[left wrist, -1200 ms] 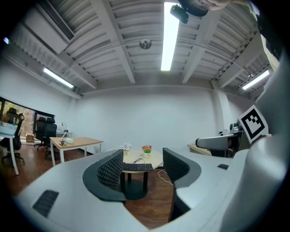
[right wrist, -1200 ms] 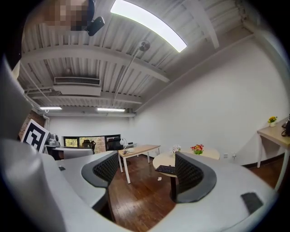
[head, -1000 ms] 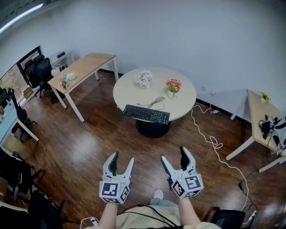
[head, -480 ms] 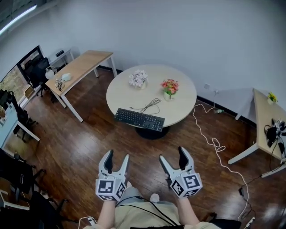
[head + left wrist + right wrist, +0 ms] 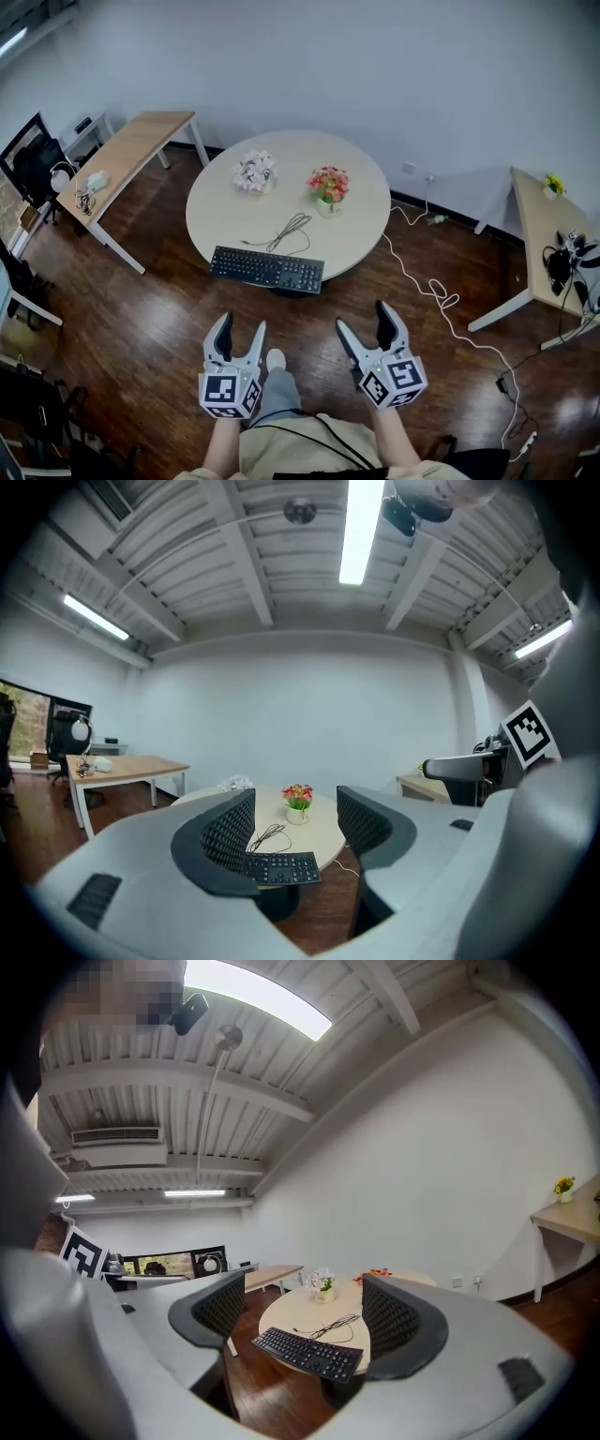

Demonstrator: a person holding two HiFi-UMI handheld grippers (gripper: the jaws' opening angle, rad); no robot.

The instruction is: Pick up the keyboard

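Your left gripper point(image 5: 240, 323) sits at 7 o'clock in the head view, released; its jaws stand a little apart with nothing between them; the black keyboard point(image 5: 266, 270) lies at about 12 o'clock from it, well apart, on the 6 o'clock edge of the round counter point(image 5: 281, 150), its near edge overhanging slightly; its cable point(image 5: 286, 232) loops behind it; white flowers point(image 5: 254, 172) stand at 10 o'clock on the counter, red flowers point(image 5: 328, 183) at 2 o'clock; your right gripper point(image 5: 363, 317) sits at 5 o'clock, released, jaws wider apart and empty, over the wooden floor point(image 5: 169, 309).
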